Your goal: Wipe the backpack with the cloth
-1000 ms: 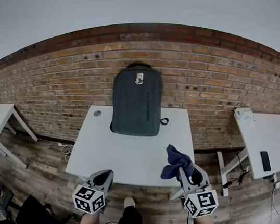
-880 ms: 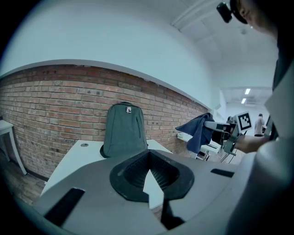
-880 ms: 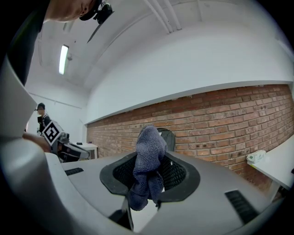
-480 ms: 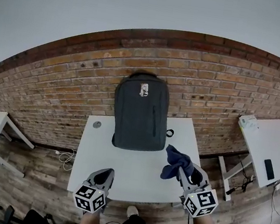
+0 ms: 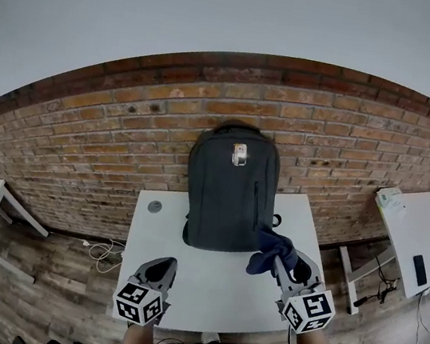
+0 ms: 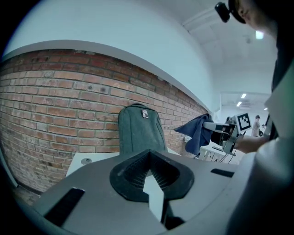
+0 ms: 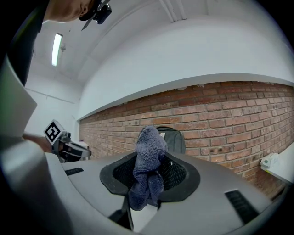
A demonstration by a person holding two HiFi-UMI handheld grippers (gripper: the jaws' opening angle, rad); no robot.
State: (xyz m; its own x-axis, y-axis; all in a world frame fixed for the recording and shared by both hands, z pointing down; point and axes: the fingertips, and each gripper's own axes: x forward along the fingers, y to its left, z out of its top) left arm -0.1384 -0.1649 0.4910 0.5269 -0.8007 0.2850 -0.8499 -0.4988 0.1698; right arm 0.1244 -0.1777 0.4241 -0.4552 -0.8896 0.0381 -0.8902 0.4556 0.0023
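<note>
Head view: backpack nearer, wiping not yet begun

The dark grey fabric backpack [image 5: 231,187], upright on the white table [image 5: 205,287], looms closer than a second ago. The right gripper [image 5: 276,259] pinches the crumpled dark blue cloth [image 5: 271,249]. The left gripper [image 5: 161,268] has its jaws pressed together, empty.

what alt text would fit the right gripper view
A dark blue cloth bunches up from the shut jaws of the right gripper, filling the centre. Behind it a grey backpack stands against a brick wall; the left gripper shows at far left.
</note>
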